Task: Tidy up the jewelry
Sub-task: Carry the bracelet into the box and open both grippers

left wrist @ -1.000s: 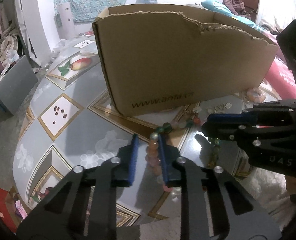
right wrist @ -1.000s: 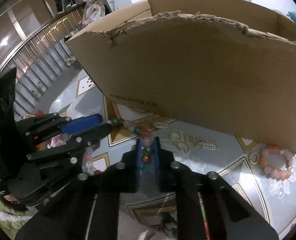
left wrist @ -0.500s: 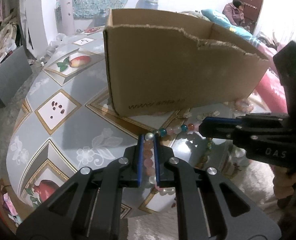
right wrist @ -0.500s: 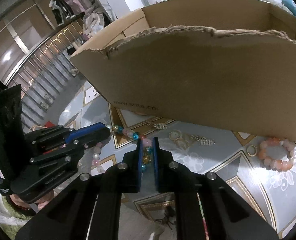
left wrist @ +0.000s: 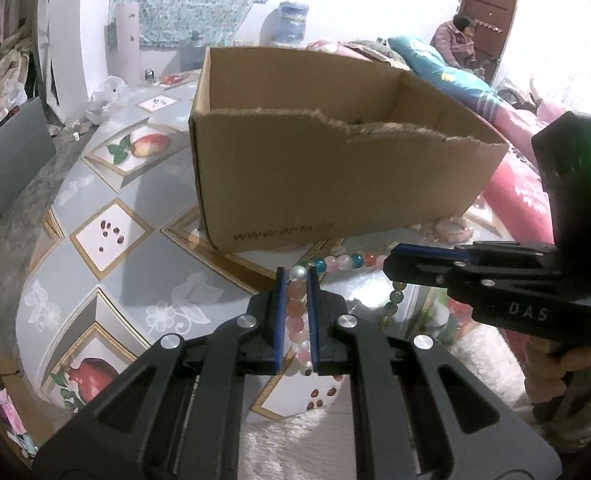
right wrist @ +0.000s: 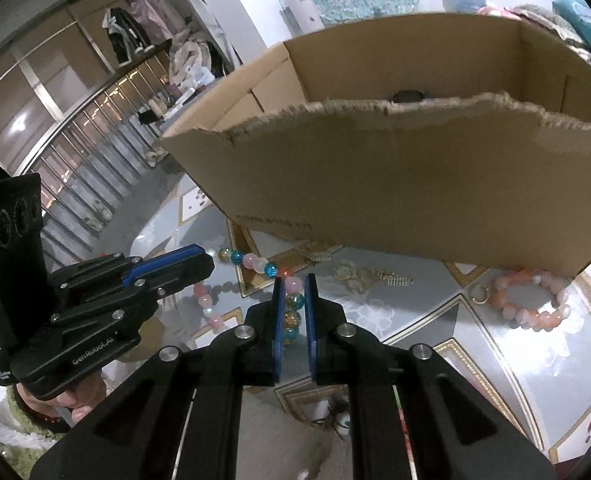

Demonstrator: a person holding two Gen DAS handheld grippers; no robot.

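Both grippers clamp the same bead strand (left wrist: 337, 263), one at each end of a short span. Left gripper (left wrist: 295, 312): jaws nearly closed, pads pressing on a run of pink/orange beads stacked between them. Right gripper (right wrist: 293, 312): also nearly closed, pinching amber and blue beads. From the left wrist view the right gripper (left wrist: 391, 264) comes in from the right, and the strand runs as a taut line of blue, pink and orange beads from one tip to the other. The rest hangs in a loop below the right tip.

My read on the two-point hold: a long strand pinched at one spot dangles and swings; two pinches spread it and keep it off the patterned table (left wrist: 135, 256), so it's easier to clear a wall.

Cardboard box (left wrist: 335, 176) sits directly ahead of both tips, open top, torn front rim. Likely the drop target: the strand is below the rim, so it needs lifting before going forward.

Still on the table, ahead-right of the right gripper and close against the box's front wall: pink bead bracelet (right wrist: 529, 300), small gold ring (right wrist: 479, 293), some metal pieces (right wrist: 371, 274). Those look pending.

Risk: hanging loop snagging the torn rim.
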